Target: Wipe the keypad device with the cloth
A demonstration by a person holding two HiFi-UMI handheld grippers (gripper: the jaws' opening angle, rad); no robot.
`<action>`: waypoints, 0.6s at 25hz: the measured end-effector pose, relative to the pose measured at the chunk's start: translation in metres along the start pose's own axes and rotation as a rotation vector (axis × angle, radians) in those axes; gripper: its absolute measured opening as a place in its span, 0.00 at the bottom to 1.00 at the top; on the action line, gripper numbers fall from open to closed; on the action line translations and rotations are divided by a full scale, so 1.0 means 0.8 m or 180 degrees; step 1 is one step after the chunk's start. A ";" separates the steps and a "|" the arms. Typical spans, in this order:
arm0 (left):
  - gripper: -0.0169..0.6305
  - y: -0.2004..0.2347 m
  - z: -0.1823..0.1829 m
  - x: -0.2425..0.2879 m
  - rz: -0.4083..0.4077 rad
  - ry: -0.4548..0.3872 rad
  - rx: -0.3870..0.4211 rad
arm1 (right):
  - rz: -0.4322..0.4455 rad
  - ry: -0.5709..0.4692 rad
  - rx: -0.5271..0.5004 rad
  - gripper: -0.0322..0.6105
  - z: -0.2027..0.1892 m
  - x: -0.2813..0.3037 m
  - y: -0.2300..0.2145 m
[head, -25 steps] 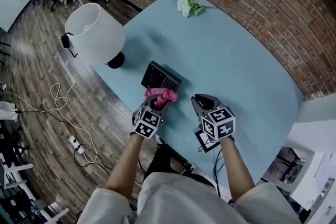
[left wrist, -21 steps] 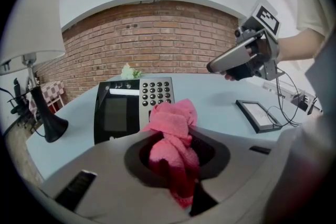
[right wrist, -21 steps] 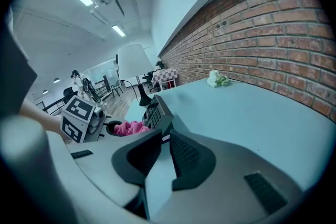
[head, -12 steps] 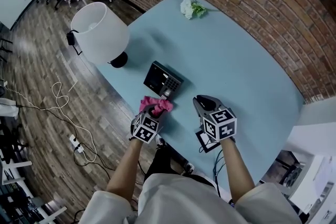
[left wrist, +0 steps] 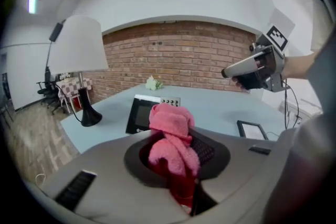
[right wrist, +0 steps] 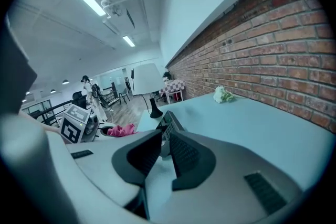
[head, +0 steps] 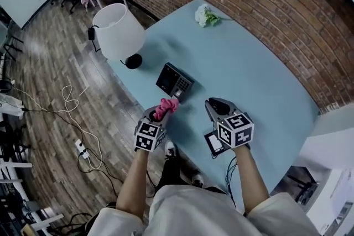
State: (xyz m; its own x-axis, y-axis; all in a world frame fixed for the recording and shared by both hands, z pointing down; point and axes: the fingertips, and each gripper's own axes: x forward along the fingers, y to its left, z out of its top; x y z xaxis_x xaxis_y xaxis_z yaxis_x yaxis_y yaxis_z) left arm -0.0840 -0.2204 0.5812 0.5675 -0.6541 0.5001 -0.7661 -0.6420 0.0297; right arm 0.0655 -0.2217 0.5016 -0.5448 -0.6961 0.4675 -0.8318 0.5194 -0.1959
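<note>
The keypad device (head: 174, 81) sits near the left edge of the blue table (head: 260, 58). In the right gripper view it is mostly hidden behind the jaws. Just in front of it, the pink cloth (head: 166, 107) is clenched in the left gripper (head: 159, 114), its lower part buried between the jaws. The right gripper (head: 217, 103) hovers beside, jaws seemingly drawn together on nothing. Only the left gripper view shows the device's dark screen and button row plainly.
</note>
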 end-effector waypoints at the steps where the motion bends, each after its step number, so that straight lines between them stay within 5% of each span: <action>1: 0.17 -0.004 0.011 -0.013 0.0069 -0.0074 -0.0015 | 0.0014 -0.0038 -0.0058 0.16 0.006 -0.014 0.005; 15: 0.17 -0.121 0.124 -0.233 0.0873 -0.1128 0.0051 | 0.0262 -0.0566 -0.0566 0.06 0.044 -0.190 0.097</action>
State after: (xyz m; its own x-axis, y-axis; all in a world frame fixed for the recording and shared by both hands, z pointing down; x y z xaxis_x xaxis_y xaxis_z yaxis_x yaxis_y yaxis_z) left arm -0.0859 -0.0763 0.3990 0.4144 -0.8959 0.1602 -0.8995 -0.4300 -0.0776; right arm 0.0797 -0.0932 0.3850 -0.6330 -0.7160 0.2944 -0.7607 0.6458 -0.0650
